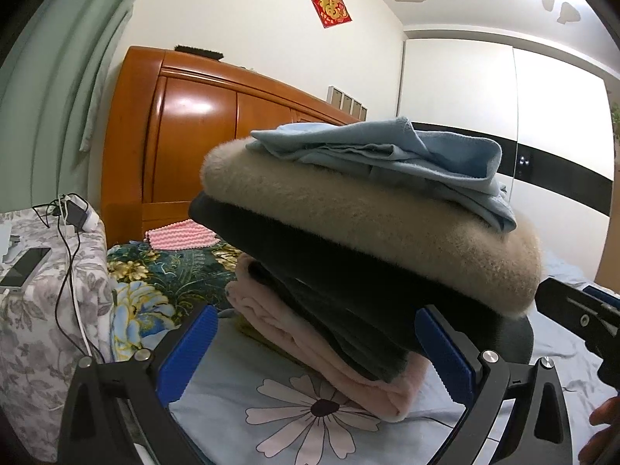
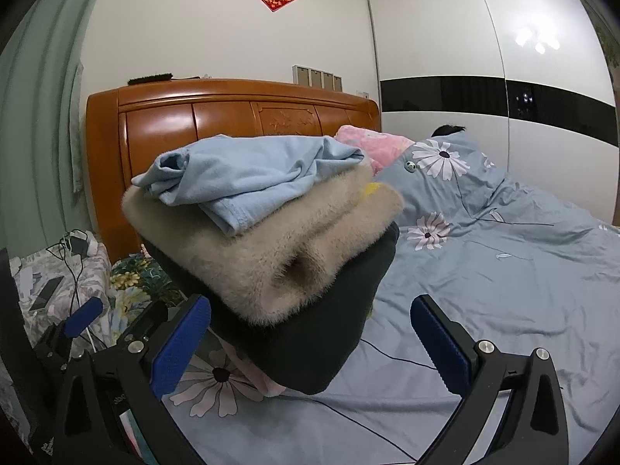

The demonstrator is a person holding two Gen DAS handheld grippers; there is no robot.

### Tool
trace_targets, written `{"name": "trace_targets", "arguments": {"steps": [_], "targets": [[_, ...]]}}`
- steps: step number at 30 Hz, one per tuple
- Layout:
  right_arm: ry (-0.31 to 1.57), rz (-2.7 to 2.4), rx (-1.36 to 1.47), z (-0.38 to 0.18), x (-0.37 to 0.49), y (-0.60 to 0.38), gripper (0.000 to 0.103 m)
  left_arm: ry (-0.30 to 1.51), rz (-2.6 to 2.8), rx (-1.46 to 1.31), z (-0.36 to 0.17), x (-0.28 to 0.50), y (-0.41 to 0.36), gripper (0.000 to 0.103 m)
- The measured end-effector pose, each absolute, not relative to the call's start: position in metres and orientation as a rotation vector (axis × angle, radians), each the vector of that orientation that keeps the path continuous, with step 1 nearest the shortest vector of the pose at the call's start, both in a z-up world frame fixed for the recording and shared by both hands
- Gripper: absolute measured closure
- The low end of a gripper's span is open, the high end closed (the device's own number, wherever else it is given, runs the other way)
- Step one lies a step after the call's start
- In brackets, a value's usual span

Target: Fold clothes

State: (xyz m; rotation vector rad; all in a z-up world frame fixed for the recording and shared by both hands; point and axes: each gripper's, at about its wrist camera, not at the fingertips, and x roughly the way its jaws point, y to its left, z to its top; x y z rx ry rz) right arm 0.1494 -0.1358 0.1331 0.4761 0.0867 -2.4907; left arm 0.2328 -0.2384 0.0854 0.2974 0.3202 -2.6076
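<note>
A stack of folded clothes stands on the bed: a light blue garment on top, a fluffy beige sweater under it, a dark garment below, and a pink one at the bottom. The same stack shows in the right wrist view, with the blue garment, beige sweater and dark garment. My left gripper is open, its blue fingers on either side of the stack's lower edge. My right gripper is open and empty, just in front of the stack.
The bed has a blue floral duvet and a wooden headboard. Pillows lie at the head. A cloth-covered bedside table holds a phone, charger and cables. A white wardrobe stands on the right.
</note>
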Motion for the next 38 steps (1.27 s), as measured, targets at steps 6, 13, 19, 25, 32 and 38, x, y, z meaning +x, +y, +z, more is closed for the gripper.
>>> {"name": "trace_targets", "arguments": {"steps": [6, 13, 19, 25, 32, 38], "targets": [[0.092, -2.481, 0.488, 0.133, 0.15, -0.138, 0.0, 0.318, -2.619, 0.31, 0.085, 0.232, -0.239, 0.0], [0.12, -2.461, 0.512, 0.129, 0.15, -0.144, 0.0, 0.308, -2.627, 0.314, 0.086, 0.232, -0.237, 0.0], [0.129, -2.461, 0.524, 0.127, 0.15, -0.145, 0.0, 0.302, -2.627, 0.31, 0.087, 0.234, -0.235, 0.0], [0.129, -2.457, 0.536, 0.126, 0.149, -0.146, 0.0, 0.33, -2.623, 0.315, 0.087, 0.235, -0.239, 0.0], [0.129, -2.446, 0.542, 0.124, 0.148, -0.147, 0.0, 0.317, -2.618, 0.318, 0.087, 0.235, -0.239, 0.0], [0.126, -2.443, 0.547, 0.124, 0.149, -0.147, 0.0, 0.282, -2.597, 0.314, 0.088, 0.238, -0.236, 0.0]]}}
